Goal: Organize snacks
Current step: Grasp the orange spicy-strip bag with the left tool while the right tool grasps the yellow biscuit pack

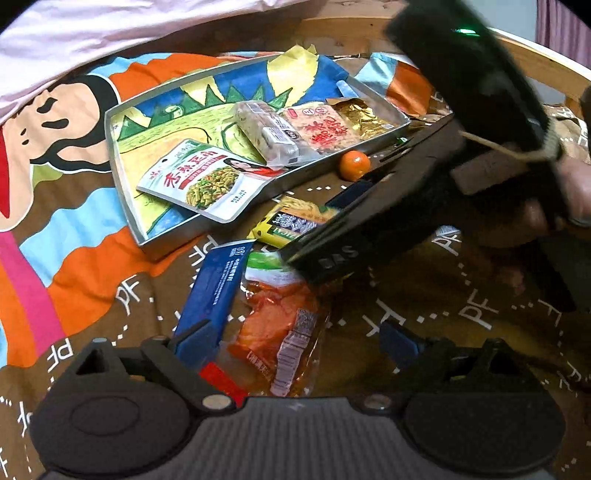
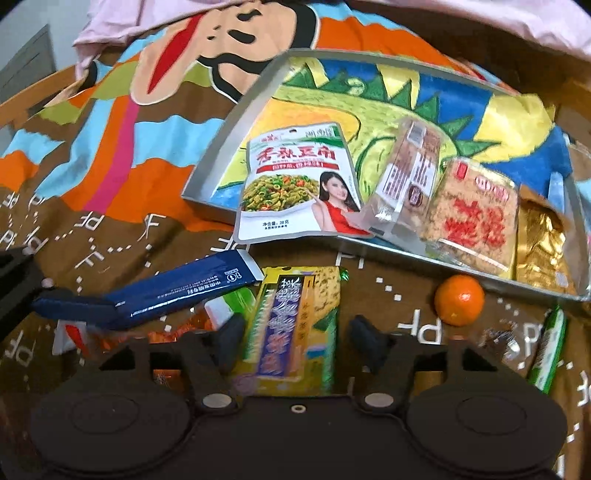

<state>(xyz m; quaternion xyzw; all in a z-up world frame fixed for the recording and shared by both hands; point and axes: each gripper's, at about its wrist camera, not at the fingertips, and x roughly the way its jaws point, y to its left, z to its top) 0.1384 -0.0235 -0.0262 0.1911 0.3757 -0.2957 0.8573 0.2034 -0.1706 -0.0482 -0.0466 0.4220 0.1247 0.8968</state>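
A metal tray (image 1: 118, 166) (image 2: 218, 155) lined with a dinosaur drawing holds a white-and-green pouch (image 1: 207, 177) (image 2: 295, 181), a clear wrapped bar (image 1: 269, 133), a floss cake pack (image 1: 325, 129) and a gold pack (image 1: 365, 118). Below it on the cloth, a yellow packet (image 2: 295, 325) (image 1: 284, 221) lies between the fingers of my right gripper (image 2: 295, 339), which is open: a small gap shows at the right finger. My left gripper (image 1: 295, 338) stands open over an orange packet (image 1: 280, 339). A blue packet (image 1: 214, 291) (image 2: 177, 291) leans on its left finger (image 2: 74, 304).
A small orange fruit (image 1: 354, 166) (image 2: 459, 300) sits on the patterned cloth just outside the tray's near wall. A green packet (image 2: 550, 350) lies at the right. Pink fabric (image 1: 110, 29) is bunched behind the tray, and a wooden edge (image 1: 535, 55) runs along the far right.
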